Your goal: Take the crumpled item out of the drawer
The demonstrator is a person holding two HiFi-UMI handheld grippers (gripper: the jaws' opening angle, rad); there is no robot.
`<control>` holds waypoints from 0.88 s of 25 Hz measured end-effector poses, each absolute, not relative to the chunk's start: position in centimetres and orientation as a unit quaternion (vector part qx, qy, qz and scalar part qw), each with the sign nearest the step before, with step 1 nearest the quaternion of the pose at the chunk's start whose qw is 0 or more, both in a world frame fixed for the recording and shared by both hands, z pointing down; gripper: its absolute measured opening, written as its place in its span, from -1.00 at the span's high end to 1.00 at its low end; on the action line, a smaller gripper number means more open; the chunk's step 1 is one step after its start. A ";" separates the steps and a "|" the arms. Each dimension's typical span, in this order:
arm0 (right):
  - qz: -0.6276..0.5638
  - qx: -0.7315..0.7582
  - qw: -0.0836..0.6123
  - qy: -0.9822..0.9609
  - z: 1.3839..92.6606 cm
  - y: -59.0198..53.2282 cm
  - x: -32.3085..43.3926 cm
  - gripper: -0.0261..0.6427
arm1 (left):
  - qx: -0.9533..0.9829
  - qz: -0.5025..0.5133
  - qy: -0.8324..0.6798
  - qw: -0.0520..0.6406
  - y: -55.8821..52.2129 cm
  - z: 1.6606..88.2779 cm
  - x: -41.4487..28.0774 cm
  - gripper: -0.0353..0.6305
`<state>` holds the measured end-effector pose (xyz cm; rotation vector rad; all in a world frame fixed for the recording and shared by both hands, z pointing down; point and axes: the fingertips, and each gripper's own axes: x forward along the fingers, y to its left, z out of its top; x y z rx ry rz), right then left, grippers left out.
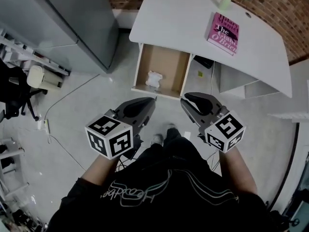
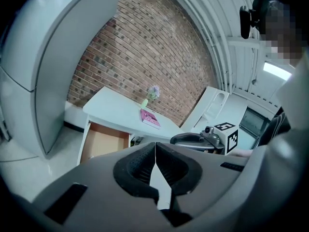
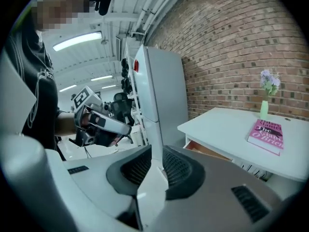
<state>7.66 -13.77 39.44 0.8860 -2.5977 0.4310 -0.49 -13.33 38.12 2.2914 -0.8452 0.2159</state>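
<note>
A crumpled white item (image 1: 153,79) lies in the open wooden drawer (image 1: 145,62) of the white desk (image 1: 183,18). Both grippers hang in front of the drawer, apart from it and above the floor. My left gripper (image 1: 153,100) is shut with nothing between its jaws, and its tip points at the drawer's front edge. My right gripper (image 1: 185,99) is beside it, also shut and empty. In the left gripper view the jaws (image 2: 155,148) meet on a line and the drawer (image 2: 104,141) shows beyond them. The right gripper view shows its own jaws (image 3: 153,153) together, with the drawer's edge (image 3: 207,150) beyond.
A pink book (image 1: 223,34) and a green vase with flowers (image 1: 225,2) stand on the desk. A tall grey cabinet (image 1: 72,23) is left of the drawer. An office chair (image 1: 19,88) and floor cables (image 1: 63,100) are at the left, and a brick wall (image 1: 285,8) is behind.
</note>
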 end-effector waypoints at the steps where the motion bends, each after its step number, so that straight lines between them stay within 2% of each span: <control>1: 0.150 0.314 0.186 -0.919 40.2 -14.6 7.5 0.65 | 0.877 0.081 -0.329 0.340 -13.7 38.5 -0.8 0.82; 6: 0.152 0.291 0.211 -0.921 43.4 -19.1 5.7 0.40 | 0.859 0.078 -0.359 0.358 -15.9 40.4 -2.2 0.82; 9: 0.153 0.272 0.230 -0.922 45.6 -22.2 4.7 0.33 | 0.842 0.080 -0.382 0.373 -17.7 42.0 -3.2 0.82; 16: 0.187 0.225 0.259 -0.921 52.7 -29.7 2.4 0.28 | 0.806 0.098 -0.419 0.406 -22.6 46.2 -4.4 0.82; 22: 0.196 0.182 0.327 -0.906 61.3 -34.1 0.5 0.24 | 0.782 0.112 -0.442 0.424 -25.9 50.0 -5.2 0.82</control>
